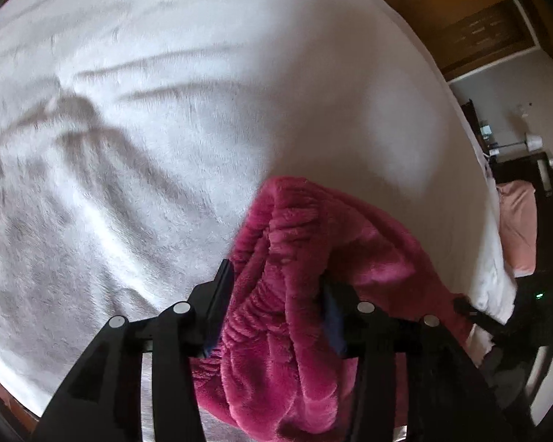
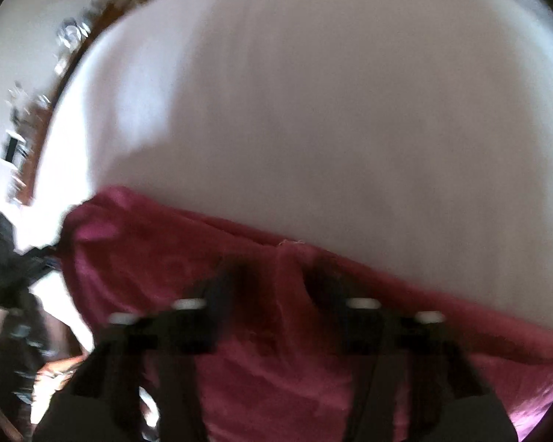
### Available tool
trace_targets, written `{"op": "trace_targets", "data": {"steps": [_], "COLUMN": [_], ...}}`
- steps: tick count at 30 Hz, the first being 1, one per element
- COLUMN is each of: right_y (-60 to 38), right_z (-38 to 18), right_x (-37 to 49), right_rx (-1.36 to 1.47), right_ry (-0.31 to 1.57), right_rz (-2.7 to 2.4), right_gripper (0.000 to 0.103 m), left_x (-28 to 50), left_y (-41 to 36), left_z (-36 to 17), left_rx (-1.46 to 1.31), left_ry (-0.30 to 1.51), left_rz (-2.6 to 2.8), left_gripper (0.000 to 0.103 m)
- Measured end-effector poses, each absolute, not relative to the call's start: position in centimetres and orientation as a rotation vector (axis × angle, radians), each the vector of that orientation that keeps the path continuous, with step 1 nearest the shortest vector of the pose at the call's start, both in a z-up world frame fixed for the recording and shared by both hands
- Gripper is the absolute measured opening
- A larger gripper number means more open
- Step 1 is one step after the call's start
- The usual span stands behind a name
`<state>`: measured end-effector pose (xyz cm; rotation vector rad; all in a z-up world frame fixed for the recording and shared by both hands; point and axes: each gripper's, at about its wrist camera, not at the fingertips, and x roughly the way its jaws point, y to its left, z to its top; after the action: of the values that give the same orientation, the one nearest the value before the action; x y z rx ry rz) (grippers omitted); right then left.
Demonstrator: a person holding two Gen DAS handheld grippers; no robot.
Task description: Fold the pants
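Observation:
Fuzzy magenta pants (image 1: 306, 228) lie bunched on the white bed sheet (image 1: 166, 110) at the lower right of the left wrist view. My left gripper (image 1: 276, 287) is shut on the gathered elastic waistband, which fills the gap between its black fingers (image 1: 221, 287). The right wrist view is blurred. There the pants (image 2: 147, 258) stretch across the bottom over the sheet (image 2: 313, 110). My right gripper (image 2: 282, 276) is shut on a narrow fold of the fabric. A black shape (image 2: 3, 250) at the pants' left end looks like the other gripper.
A pink pillow (image 1: 518, 221) lies beyond the bed's right edge, with a dark nightstand and a white lamp (image 1: 532, 142) behind it. Wooden furniture (image 1: 479, 25) stands at the top right. The sheet is wrinkled at the left (image 1: 73, 140).

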<state>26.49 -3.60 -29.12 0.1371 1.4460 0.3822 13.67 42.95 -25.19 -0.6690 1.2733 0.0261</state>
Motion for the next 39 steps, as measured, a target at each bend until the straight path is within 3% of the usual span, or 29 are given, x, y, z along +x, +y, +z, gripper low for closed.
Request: {"op": "trace_targets", "data": {"steps": [1,3,6,12,14,15,16,22,28,33,39], "right_y": [-3.5,-3.6,-3.9,-4.5,-4.6,-4.6,-4.6,-3.1,-2.3,-1.0,-2.0], "right_z": [-28.9,-27.5,-26.2,-26.4,-25.1,-24.5,-23.7,-24.0,-28.6,-30.8,-30.0], "right_x": [26.8,27.6,28.6,30.3,29.2,28.5,27.5,20.8,22.1,24.2,23.2], "right_rx": [0.121,0.099,0.092,0.053,0.067,0.078,0.087,0.024,-0.014,-0.079,-0.03], "right_ry": [1.429,1.364,1.313,1.303,1.28,1.266,1.25,1.299,1.338,1.335,1.308], "right_rz": [0.362,0.321,0.273,0.227,0.24,0.256,0.277,0.416,0.317,0.28,0.303], "right_gripper": [0.012,0.005,0.0,0.0,0.006,0.016,0.025,0.037,0.037,0.037,0.037], "left_x": [13.8,14.2,14.7,15.0,14.6,14.1,13.8,10.9,11.4,13.0,13.7], "left_y": [42.8,42.4,41.5,40.5,40.7,41.1,41.2,40.2,33.8,33.9,31.7], "left_z": [-25.2,-24.7,-23.7,-25.4,-24.5,-24.0,-23.4,-19.6,-23.1,-28.1,-27.2], "left_rx": [-0.668,-0.646,-0.587,-0.498,-0.521,-0.52,-0.514,-0.441,-0.327,-0.321,-0.244], "left_ry": [1.272,1.248,1.203,1.263,1.24,1.228,1.214,1.106,1.226,1.295,1.305], "left_rz": [0.026,0.014,0.018,0.071,0.079,0.092,0.107,0.057,-0.121,-0.043,-0.017], "left_gripper": [0.044,0.023,0.02,0.024,0.034,0.042,0.043,0.042,0.042,0.039,0.039]}}
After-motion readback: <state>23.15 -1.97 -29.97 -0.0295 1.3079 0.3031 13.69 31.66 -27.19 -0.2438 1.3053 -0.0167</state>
